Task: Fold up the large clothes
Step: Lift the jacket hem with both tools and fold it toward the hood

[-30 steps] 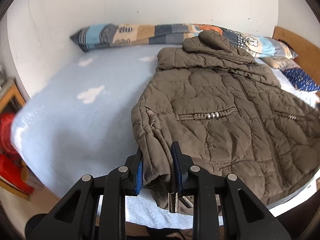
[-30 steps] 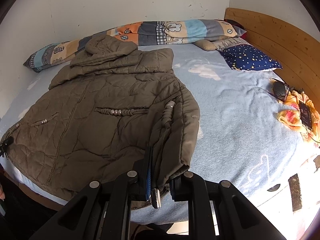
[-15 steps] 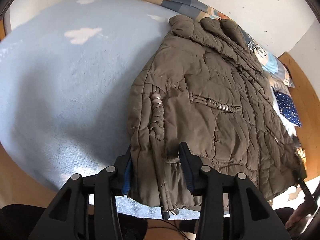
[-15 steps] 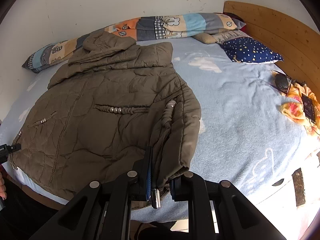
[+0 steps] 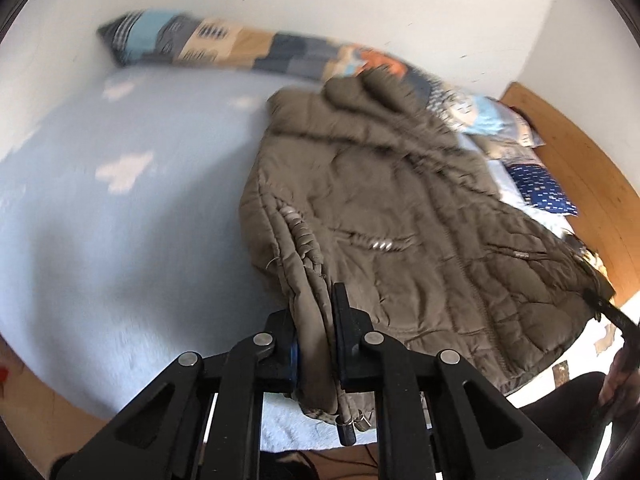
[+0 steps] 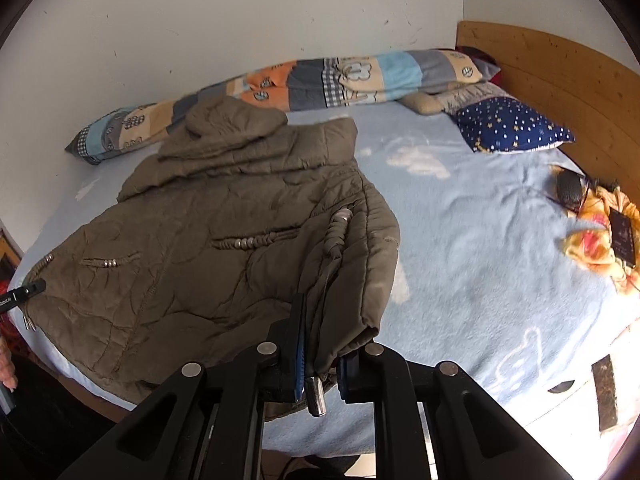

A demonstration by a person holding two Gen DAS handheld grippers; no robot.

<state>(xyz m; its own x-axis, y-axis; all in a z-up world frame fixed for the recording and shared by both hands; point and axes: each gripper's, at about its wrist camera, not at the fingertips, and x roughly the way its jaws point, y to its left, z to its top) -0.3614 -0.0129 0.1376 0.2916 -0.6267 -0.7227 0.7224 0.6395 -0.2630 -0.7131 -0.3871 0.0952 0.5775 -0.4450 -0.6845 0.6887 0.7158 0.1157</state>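
Both tongs [image 5: 314, 344] [image 6: 320, 346] clamp jacket [image 6: 200, 248] hem corners.

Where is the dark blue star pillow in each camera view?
Left wrist view: dark blue star pillow at the right edge, beyond the jacket, blurred.
Right wrist view: the pillow upper right, beside the wooden headboard.
Shared landmark: the long patchwork pillow along the white wall.

The left gripper [image 5: 314, 344] has just been closing on the jacket [image 5: 400, 232] hem near the bed [image 5: 100, 248] edge; the wide bunch it held half a second ago is now pinched thin. The left view is swinging and blurred.
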